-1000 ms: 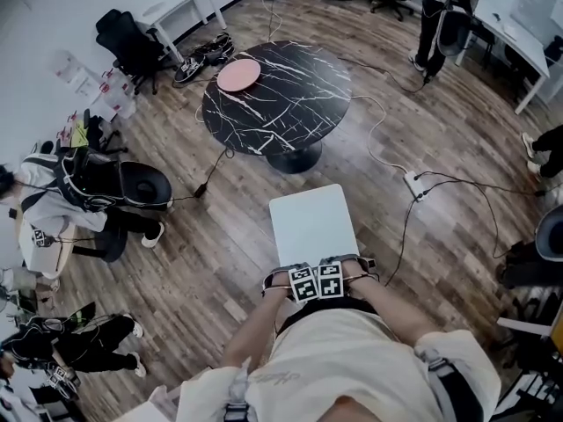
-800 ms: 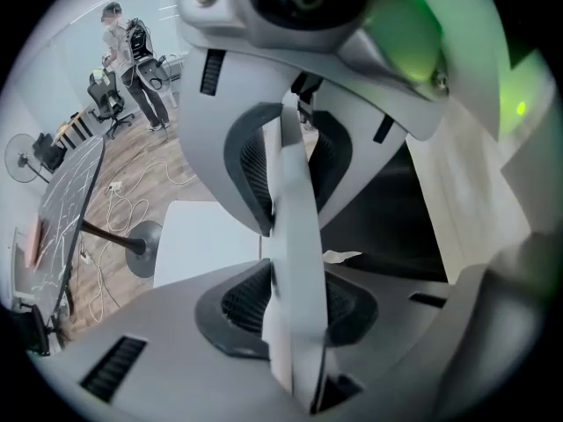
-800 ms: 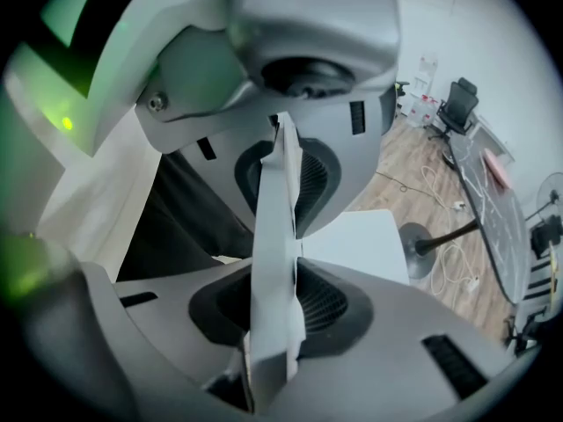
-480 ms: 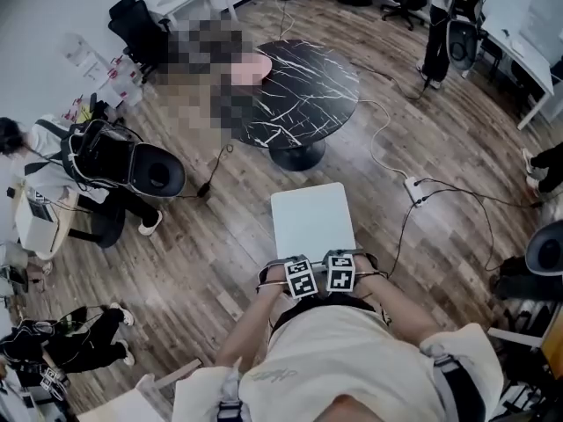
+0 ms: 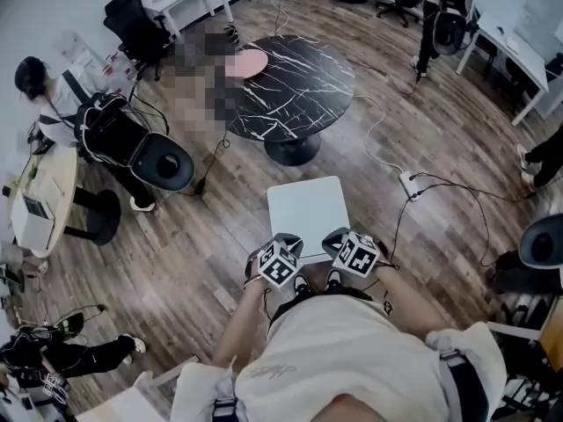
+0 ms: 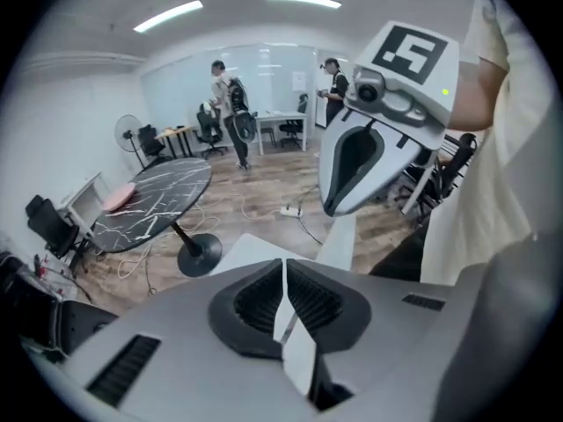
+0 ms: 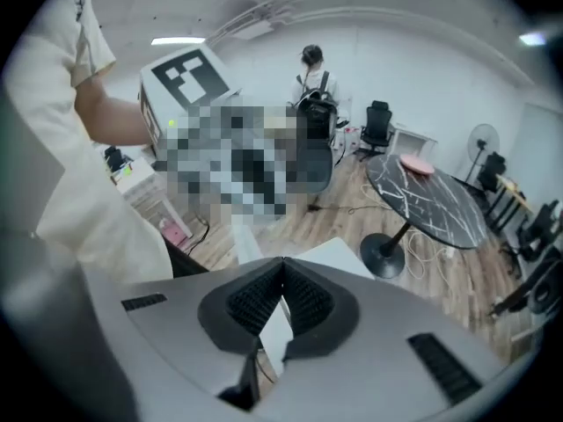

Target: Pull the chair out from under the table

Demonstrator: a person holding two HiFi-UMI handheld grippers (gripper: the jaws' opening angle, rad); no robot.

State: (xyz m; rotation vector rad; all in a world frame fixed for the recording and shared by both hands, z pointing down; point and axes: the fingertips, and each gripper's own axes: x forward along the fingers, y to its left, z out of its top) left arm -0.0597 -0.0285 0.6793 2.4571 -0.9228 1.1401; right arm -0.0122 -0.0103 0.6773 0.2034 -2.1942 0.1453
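Note:
The white chair (image 5: 308, 211) stands on the wood floor just in front of me, apart from the round black marble table (image 5: 290, 77). Both grippers hover over the chair's near edge without touching it. My left gripper (image 5: 283, 246) is closing, its tips nearly together, with nothing between them. My right gripper (image 5: 339, 243) has its jaws closing to shut, also empty. The left gripper view looks past the left gripper (image 6: 283, 262) to the seat (image 6: 237, 251) and the table (image 6: 149, 200). Beyond the right gripper (image 7: 282, 260) lies the seat (image 7: 339, 258).
A pink plate (image 5: 246, 61) lies on the table. A power strip (image 5: 409, 183) with cables lies on the floor to the right. A person with black gear (image 5: 114, 139) is at the left, others stand at the room's edges. A white desk (image 5: 528, 60) is far right.
Both grippers have risen off the chair's near edge, rolled apart from each other, and their jaws have come together. The chair stays in about the same spot.

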